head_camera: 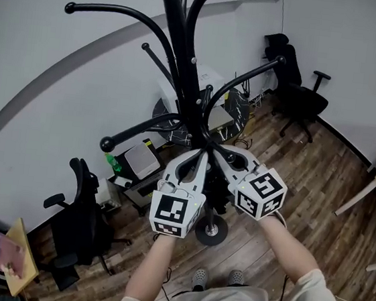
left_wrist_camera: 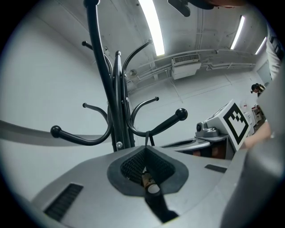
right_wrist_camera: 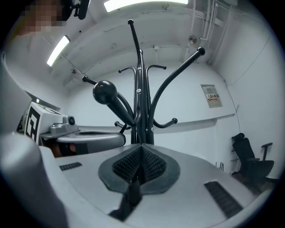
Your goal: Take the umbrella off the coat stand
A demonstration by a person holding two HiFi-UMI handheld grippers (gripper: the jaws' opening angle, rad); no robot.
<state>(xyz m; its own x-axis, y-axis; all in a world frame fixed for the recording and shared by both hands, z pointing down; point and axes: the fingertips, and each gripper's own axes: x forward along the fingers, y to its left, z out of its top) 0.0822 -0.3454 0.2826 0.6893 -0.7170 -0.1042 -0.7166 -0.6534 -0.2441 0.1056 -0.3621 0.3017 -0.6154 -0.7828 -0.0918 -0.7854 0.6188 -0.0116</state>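
The left gripper is pinching the umbrella between its closed fingers right in front of the coat stand, while the umbrella's thin loop is hanging over a lower, ball-tipped hook of the coat stand. The right gripper is pointing at the coat stand's pole just beside the left one, its fingers pressing together on a dark strip, apparently part of the umbrella, that is trailing down from between them. The person is standing close to the coat stand's base on the wooden floor.
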